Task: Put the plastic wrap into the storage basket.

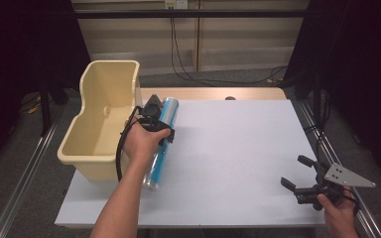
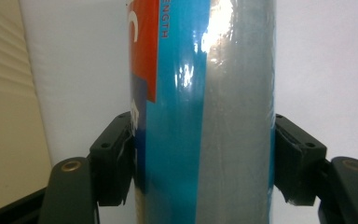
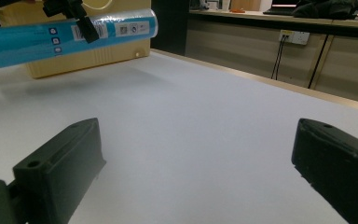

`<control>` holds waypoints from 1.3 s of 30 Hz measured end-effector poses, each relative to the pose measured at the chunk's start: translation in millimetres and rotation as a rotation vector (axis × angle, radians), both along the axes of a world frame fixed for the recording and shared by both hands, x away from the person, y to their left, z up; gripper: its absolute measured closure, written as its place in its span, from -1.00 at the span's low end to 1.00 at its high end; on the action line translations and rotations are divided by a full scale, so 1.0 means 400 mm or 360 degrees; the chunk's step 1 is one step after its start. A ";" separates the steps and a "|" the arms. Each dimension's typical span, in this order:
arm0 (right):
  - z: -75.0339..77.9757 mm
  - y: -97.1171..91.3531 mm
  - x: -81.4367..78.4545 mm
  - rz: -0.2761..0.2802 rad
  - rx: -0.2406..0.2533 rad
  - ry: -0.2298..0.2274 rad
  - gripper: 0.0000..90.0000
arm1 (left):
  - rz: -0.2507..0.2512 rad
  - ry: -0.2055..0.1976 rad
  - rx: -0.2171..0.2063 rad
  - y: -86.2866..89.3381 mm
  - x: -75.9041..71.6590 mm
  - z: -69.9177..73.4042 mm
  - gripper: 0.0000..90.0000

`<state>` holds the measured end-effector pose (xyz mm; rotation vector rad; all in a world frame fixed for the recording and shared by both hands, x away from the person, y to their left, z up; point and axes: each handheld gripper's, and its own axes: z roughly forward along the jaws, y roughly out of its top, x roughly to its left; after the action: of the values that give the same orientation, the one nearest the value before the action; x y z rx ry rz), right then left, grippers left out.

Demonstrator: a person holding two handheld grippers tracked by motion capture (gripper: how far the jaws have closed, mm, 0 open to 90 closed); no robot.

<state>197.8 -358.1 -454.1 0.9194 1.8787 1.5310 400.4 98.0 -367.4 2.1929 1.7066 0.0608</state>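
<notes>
Roll (image 2: 200,116): glossy plastic wrap, printed label. Bin (image 1: 101,119): smooth cream plastic. Bench (image 1: 238,148): matt white. Jaws: matt black plastic.

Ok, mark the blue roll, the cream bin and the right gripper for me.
blue roll (image 1: 164,130): high view, middle of its wrapped side, beside the left hand.
cream bin (image 1: 92,156): high view, near rim.
right gripper (image 1: 297,172): high view, midway between its open fingertips.

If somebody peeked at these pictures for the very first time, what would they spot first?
Probably the shiny blue roll, pinched between the left tongs and lifted just above the white table, right beside the big cream tub at the table's left edge. Next, the right tongs near the front right corner, wide open and holding nothing.
</notes>
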 end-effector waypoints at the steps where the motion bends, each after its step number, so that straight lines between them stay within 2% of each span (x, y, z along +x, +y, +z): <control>1: 0.000 0.000 0.000 0.0002 0.0000 -0.0002 -0.97 | -0.0006 0.0000 -0.0006 0.001 0.000 0.005 -0.28; 10: 0.001 0.001 0.000 0.0001 0.0005 -0.0011 -0.97 | 0.0009 -0.0002 -0.0035 0.009 -0.002 0.048 -0.28; 26: 0.002 0.004 0.000 0.0008 0.0007 -0.0010 -0.97 | 0.0033 -0.0036 -0.0032 0.031 -0.005 0.127 -0.28; 31: 0.002 0.004 0.000 0.0010 0.0008 -0.0006 -0.97 | 0.0050 -0.0047 -0.0057 0.038 -0.005 0.147 -0.28; 34: 0.001 0.005 0.000 0.0009 0.0003 -0.0002 -0.97 | 0.0033 -0.0046 -0.0045 0.041 -0.004 0.158 -0.28; 39: 0.002 0.004 0.001 0.0010 0.0003 -0.0005 -0.97 | 0.0049 -0.0033 -0.0073 0.047 -0.004 0.172 -0.28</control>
<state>198.2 -356.6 -453.5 0.9124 1.8796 1.5373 398.9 116.9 -298.6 2.1261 1.7136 0.0517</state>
